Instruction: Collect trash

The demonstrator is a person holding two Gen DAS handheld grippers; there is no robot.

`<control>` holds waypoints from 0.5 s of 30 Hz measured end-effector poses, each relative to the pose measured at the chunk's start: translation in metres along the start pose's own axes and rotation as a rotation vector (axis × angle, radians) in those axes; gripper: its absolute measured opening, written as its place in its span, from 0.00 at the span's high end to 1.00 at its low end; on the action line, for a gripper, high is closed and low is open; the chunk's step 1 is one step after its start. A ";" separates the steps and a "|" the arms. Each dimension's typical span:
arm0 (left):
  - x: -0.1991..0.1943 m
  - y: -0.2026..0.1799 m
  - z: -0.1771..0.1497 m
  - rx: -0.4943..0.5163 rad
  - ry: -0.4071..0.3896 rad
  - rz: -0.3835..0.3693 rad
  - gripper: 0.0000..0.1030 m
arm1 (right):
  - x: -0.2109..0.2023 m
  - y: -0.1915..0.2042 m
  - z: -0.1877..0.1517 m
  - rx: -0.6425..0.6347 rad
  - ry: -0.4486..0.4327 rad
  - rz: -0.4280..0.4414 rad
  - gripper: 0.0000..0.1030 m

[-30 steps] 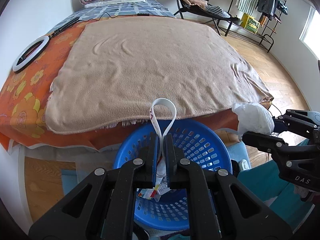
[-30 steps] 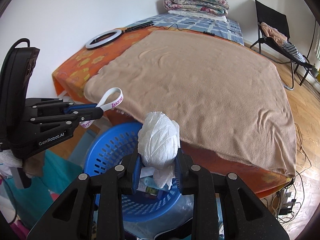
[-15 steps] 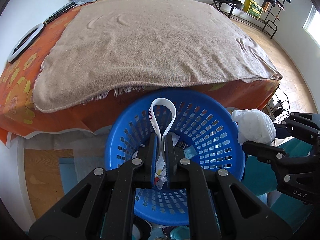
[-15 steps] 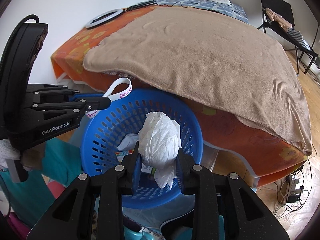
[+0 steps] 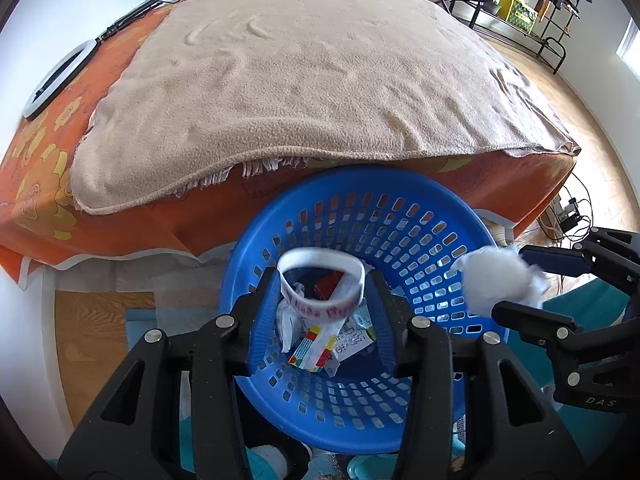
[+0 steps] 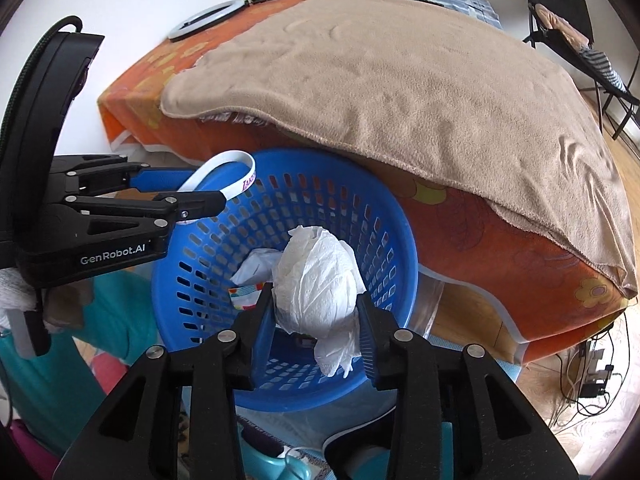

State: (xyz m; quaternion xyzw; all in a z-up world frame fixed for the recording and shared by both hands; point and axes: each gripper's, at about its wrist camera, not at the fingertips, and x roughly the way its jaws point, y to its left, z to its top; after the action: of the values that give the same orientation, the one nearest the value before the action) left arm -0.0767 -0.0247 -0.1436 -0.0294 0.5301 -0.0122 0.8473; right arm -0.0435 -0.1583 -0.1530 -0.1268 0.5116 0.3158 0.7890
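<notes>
**Two pieces of trash hanging over the basket**

Both grippers are pointing steeply down, and the basket is lying directly below each of them, so the drop is depending only on this vertical line. The left gripper has just been opening: its jaws are standing spread, and the wristband is sitting loose between them, blurred, rounded out into an open ring whose flat plane is lying almost level across the gap. The pads seem not to be pressing it any more. The right gripper has also just been opening. The tissue wad is still between its jaws, with its long axis upright and a tail hanging below; its left side is resting on the left pad, but I cannot tell if the right pad is still touching it.

The wad is above the near half of the basket, well inside the rim. The wristband is over the middle, above some wrappers already lying on the bottom. The bed is standing just behind the basket, its blanket edge overhanging near the far rim, but it is not in the way. In my judgement, nothing is blocking either fall; only the soft tissue could cling to a pad.
</notes>
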 end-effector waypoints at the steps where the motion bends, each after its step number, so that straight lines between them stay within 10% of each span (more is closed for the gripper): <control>1: 0.000 0.000 0.001 -0.002 -0.001 0.002 0.56 | 0.001 0.000 0.000 0.003 0.003 0.000 0.58; 15: -0.004 0.005 0.004 -0.026 -0.022 0.019 0.38 | 0.006 -0.003 0.001 0.017 0.022 -0.070 0.35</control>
State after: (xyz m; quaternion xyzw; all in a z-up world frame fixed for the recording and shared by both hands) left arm -0.0744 -0.0196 -0.1388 -0.0357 0.5211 0.0032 0.8528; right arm -0.0393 -0.1578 -0.1579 -0.1412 0.5184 0.2823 0.7947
